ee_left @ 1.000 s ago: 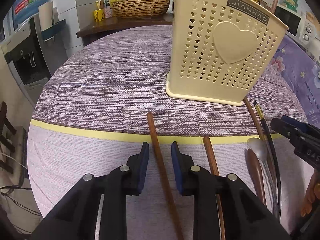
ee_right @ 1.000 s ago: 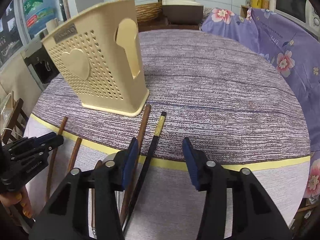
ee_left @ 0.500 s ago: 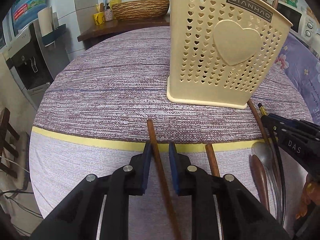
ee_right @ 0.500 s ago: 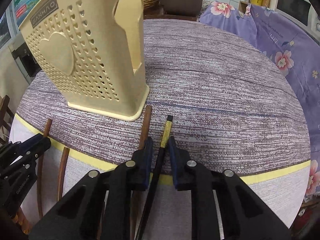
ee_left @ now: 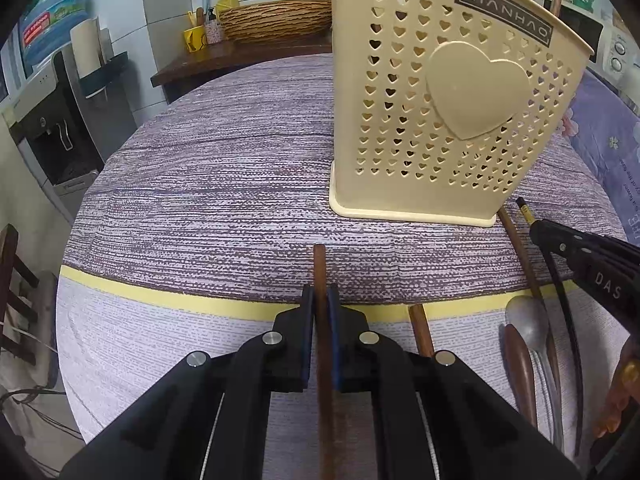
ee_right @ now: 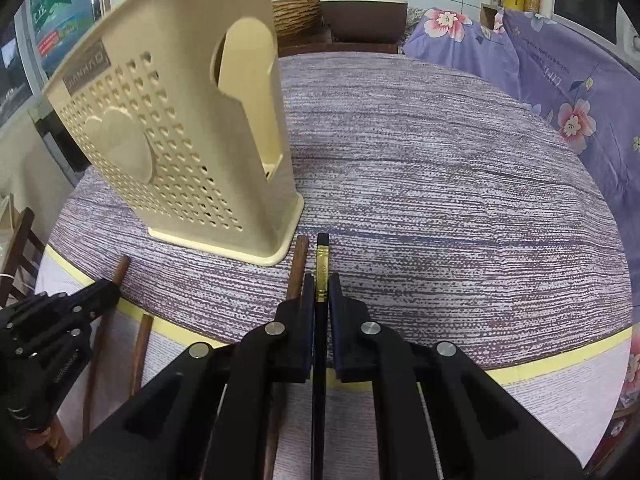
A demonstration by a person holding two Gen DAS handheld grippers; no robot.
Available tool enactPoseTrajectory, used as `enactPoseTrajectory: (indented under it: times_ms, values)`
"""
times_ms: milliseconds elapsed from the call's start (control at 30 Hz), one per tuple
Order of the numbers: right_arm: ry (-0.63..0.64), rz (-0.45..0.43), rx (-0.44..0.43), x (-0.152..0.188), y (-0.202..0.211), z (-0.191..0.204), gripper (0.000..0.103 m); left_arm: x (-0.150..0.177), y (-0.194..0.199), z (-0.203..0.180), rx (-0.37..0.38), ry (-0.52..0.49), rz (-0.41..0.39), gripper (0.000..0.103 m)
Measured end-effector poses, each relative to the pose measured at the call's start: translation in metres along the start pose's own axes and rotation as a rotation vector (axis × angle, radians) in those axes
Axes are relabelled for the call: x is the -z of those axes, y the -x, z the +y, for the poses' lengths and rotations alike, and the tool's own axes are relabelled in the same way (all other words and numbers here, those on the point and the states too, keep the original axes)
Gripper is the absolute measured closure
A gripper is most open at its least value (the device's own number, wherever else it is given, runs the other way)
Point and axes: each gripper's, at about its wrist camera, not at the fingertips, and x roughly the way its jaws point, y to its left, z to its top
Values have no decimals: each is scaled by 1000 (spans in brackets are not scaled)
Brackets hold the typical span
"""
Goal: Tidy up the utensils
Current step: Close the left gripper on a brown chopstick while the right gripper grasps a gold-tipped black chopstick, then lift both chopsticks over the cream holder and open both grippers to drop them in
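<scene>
A cream utensil holder (ee_left: 448, 112) with heart holes stands on the round table; it also shows in the right wrist view (ee_right: 192, 152). My left gripper (ee_left: 320, 300) is shut on a brown wooden chopstick (ee_left: 319, 268) lying on the cloth. My right gripper (ee_right: 321, 288) is shut on a black chopstick with a gold band (ee_right: 322, 264). A second brown chopstick (ee_right: 298, 268) lies just left of it. Another brown chopstick (ee_left: 420, 328), a metal spoon (ee_left: 524, 320) and a wooden spoon (ee_left: 518, 360) lie at the right of the left wrist view.
The table has a purple striped cloth (ee_left: 224, 184) with a yellow band (ee_left: 180, 300) near the front edge. A wicker basket (ee_left: 276, 20) sits on a counter behind. A purple floral cover (ee_right: 560, 80) lies at the right. A water dispenser (ee_left: 52, 120) stands at the left.
Both grippers have closed: the left onto the brown chopstick, the right onto the black chopstick. Both have moved forward towards the holder.
</scene>
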Motion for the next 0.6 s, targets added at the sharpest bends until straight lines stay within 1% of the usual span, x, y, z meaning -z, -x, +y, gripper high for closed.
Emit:
enactPoseTrajectory:
  times_ms: [167,233,333,433,600]
  values:
    - [-36,-53,-81,-5,18,-10,95,-3,11,8,25,31,-46,95]
    - [-53,-95,-128,-7,32,-17,95,-8,24,13,51,51,-84,95]
    - [-66,-169,-153,-13,59,-28,95,-17,47,21,67,74,-151,95]
    - [-66,-248,-165,-17,90,-36,95,-26,75,28,83,93,-223,95]
    - [-62,-371,-151,-26,138,-52,95,-45,115,40,98,115,-335,95]
